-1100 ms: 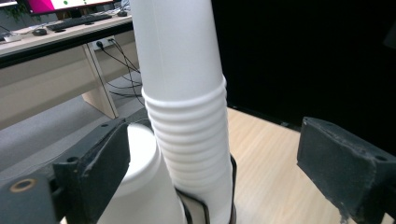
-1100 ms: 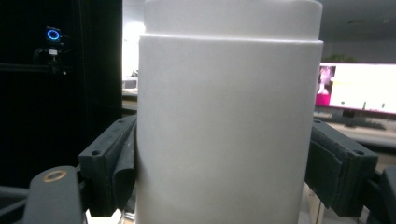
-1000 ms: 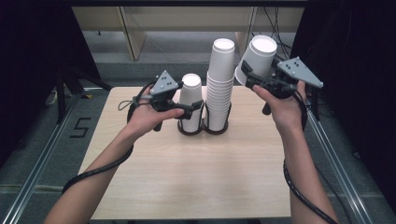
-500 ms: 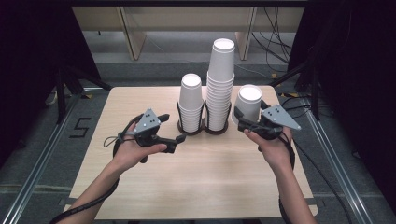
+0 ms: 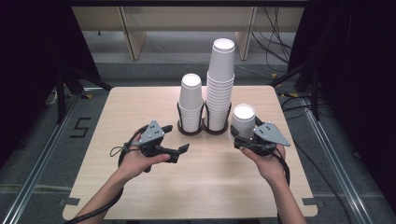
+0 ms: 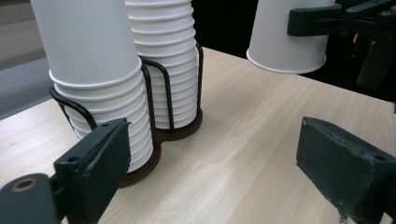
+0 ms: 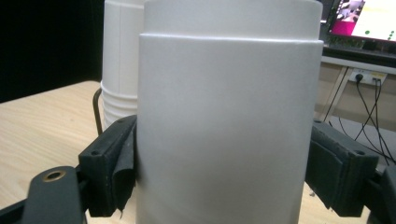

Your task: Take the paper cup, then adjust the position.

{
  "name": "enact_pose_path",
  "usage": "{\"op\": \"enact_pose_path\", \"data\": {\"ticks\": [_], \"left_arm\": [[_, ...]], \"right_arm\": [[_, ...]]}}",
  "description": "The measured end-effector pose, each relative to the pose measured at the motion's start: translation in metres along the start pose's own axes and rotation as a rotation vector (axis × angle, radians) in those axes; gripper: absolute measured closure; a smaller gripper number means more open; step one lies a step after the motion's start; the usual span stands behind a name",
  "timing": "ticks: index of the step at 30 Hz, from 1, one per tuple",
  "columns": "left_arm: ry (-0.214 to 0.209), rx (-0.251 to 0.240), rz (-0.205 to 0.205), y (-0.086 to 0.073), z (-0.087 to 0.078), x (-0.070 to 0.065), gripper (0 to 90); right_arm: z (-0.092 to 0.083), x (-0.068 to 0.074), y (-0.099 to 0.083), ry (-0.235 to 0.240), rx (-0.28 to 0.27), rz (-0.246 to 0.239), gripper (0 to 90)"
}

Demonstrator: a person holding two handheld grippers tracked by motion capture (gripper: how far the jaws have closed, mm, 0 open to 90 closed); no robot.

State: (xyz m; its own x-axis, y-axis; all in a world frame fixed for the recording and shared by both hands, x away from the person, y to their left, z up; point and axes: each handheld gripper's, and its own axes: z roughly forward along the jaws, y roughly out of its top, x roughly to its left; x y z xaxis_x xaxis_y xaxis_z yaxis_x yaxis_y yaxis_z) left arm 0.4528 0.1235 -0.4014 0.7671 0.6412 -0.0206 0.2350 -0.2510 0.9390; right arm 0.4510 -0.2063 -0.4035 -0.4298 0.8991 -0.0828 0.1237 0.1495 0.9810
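Two stacks of upside-down white paper cups stand in a black wire holder point(image 5: 203, 129) at the table's far middle: a short stack point(image 5: 191, 102) and a tall stack point(image 5: 220, 84). My right gripper point(image 5: 243, 136) is shut on a single upside-down white cup point(image 5: 243, 119) just right of the holder; in the right gripper view the cup point(image 7: 229, 116) sits between both jaws. My left gripper point(image 5: 180, 153) is open and holds nothing, in front of the short stack and apart from it. In the left gripper view the held cup point(image 6: 287, 32) shows at the upper right, its rim slightly above the wood.
The light wooden table point(image 5: 196, 186) has bare surface in front of both hands. A cable point(image 5: 122, 151) loops from the left gripper over the table. Dark floor, cables and shelving legs point(image 5: 133, 44) lie beyond the far edge.
The right gripper has carried the cup down from high beside the tall stack to low at the holder's right. The left gripper has pulled back from the short stack toward the person.
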Motion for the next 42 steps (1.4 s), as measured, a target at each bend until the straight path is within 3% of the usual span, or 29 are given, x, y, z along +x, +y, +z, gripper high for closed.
{"op": "enact_pose_path", "data": {"ticks": [4,5,14,17,18,22,24,26,28,29,31,32,33,35,36,37,38,39,40,42], "left_arm": [[-0.012,0.013,-0.002,-0.001,0.004,-0.002,9.8],[-0.030,0.020,0.001,-0.002,0.008,-0.003,9.7],[-0.111,0.050,-0.015,0.002,0.028,-0.013,9.9],[-0.134,0.066,-0.018,0.003,0.035,-0.015,10.0],[-0.140,0.077,-0.014,0.004,0.038,-0.015,10.1],[-0.169,0.099,-0.029,0.006,0.045,-0.015,10.2],[-0.183,0.100,-0.042,0.008,0.048,-0.015,10.0],[-0.191,0.103,-0.045,0.010,0.050,-0.014,9.0],[-0.201,0.097,-0.051,0.011,0.051,-0.013,7.3],[-0.200,0.107,-0.059,0.012,0.052,-0.013,6.6],[-0.211,0.103,-0.066,0.013,0.053,-0.012,4.3],[-0.209,0.117,-0.066,0.013,0.055,-0.011,4.3],[-0.215,0.126,-0.072,0.014,0.058,-0.010,3.0],[-0.217,0.142,-0.059,0.015,0.061,-0.010,3.0],[-0.219,0.142,-0.059,0.015,0.062,-0.010,3.0],[-0.220,0.154,-0.054,0.016,0.064,-0.010,3.0],[-0.221,0.151,-0.054,0.016,0.065,-0.011,3.1],[-0.224,0.160,-0.049,0.016,0.068,-0.011,3.1],[-0.220,0.163,-0.051,0.016,0.070,-0.011,3.1],[-0.233,0.170,-0.043,0.017,0.073,-0.011,3.2]], "right_arm": [[0.002,0.001,-0.006,-0.003,0.014,-0.050,19.5],[0.004,0.002,-0.010,-0.007,0.029,-0.120,19.5],[0.008,0.014,-0.030,-0.010,0.120,-0.442,19.4],[0.009,0.019,-0.036,-0.025,0.142,-0.604,19.4],[0.009,0.021,-0.038,-0.029,0.147,-0.628,19.4],[0.010,0.029,-0.044,-0.053,0.163,-0.800,19.4],[0.011,0.034,-0.047,-0.060,0.172,-0.870,19.4],[0.011,0.038,-0.050,-0.061,0.194,-0.907,19.4],[0.012,0.041,-0.051,-0.075,0.184,-0.967,19.4],[0.014,0.040,-0.049,-0.065,0.175,-1.023,19.4],[0.014,0.043,-0.051,-0.083,0.169,-1.070,19.4],[0.014,0.043,-0.051,-0.083,0.169,-1.070,19.4],[0.016,0.044,-0.050,-0.085,0.151,-1.178,19.3],[0.017,0.046,-0.053,-0.088,0.170,-1.227,19.4],[0.017,0.046,-0.050,-0.084,0.153,-1.287,19.3],[0.017,0.048,-0.052,-0.092,0.159,-1.282,19.3],[0.017,0.049,-0.052,-0.088,0.149,-1.327,19.3],[0.018,0.050,-0.052,-0.079,0.148,-1.342,19.3],[0.018,0.052,-0.055,-0.086,0.134,-1.314,19.3],[0.018,0.054,-0.056,-0.081,0.134,-1.347,19.3]]}}
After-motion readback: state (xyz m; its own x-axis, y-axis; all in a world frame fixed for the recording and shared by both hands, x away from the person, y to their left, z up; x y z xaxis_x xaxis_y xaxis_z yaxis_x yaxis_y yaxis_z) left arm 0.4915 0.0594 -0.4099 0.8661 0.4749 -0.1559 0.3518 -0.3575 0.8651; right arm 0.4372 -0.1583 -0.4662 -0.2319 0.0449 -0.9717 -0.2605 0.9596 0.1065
